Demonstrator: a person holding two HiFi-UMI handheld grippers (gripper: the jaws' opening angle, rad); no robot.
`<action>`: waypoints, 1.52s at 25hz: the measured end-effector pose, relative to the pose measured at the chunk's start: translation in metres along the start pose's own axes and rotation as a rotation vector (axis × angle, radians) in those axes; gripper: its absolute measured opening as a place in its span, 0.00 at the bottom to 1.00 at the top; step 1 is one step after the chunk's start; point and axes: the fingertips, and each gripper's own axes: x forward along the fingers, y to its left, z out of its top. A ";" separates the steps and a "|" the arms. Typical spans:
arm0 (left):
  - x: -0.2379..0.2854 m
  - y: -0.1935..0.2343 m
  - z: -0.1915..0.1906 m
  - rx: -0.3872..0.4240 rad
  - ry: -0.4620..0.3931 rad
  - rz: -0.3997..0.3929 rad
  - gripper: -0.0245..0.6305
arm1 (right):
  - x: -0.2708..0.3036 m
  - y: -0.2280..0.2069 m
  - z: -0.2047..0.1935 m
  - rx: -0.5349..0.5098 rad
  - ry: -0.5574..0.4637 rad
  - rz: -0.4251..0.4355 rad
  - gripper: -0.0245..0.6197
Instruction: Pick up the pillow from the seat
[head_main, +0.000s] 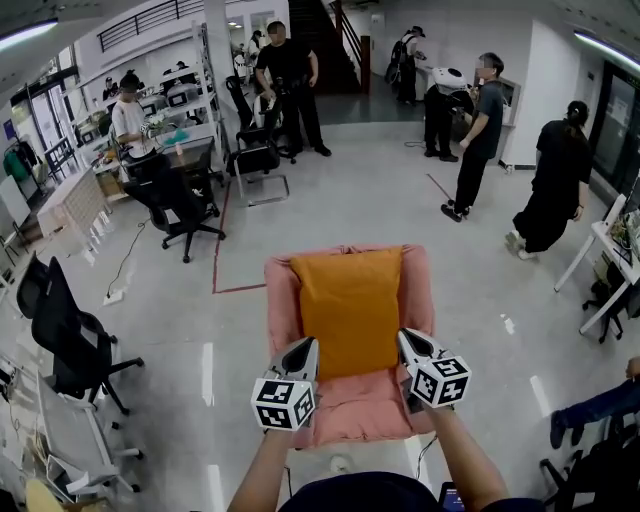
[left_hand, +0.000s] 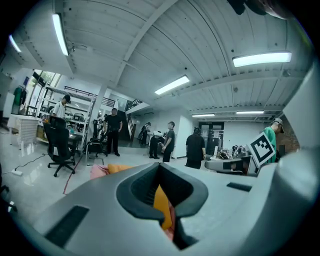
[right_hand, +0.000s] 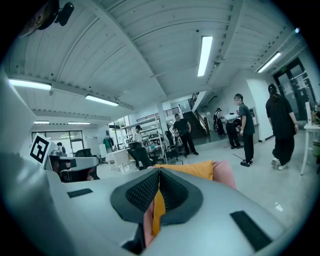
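Pillow (head_main: 348, 305) on the seat (head_main: 355, 412), left gripper (head_main: 303, 348) and right gripper (head_main: 409, 340) clamped on its front corners so it'll lift level.

A glossy pale grey floor (head_main: 380, 210) spreads across the open office, crossed by a thin red tape line (head_main: 218, 240). A black swivel office chair (head_main: 182, 205) stands near a cluttered dark desk (head_main: 185, 152), and a second black mesh office chair (head_main: 62, 330) sits at the left edge. A person in black clothes (head_main: 290, 85) stands before a dark staircase (head_main: 335, 40). Another person in a grey T-shirt (head_main: 480, 130) stands further right. A long fluorescent ceiling light (left_hand: 172, 85) glows overhead.
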 end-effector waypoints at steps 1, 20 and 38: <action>0.001 -0.001 -0.001 0.000 0.002 -0.004 0.04 | 0.000 -0.001 0.000 -0.001 0.001 -0.002 0.07; 0.043 0.002 -0.013 -0.005 0.045 -0.030 0.04 | 0.025 -0.036 -0.007 0.016 0.028 -0.026 0.07; 0.129 0.041 -0.026 -0.033 0.111 0.005 0.04 | 0.107 -0.090 -0.003 0.056 0.065 0.023 0.07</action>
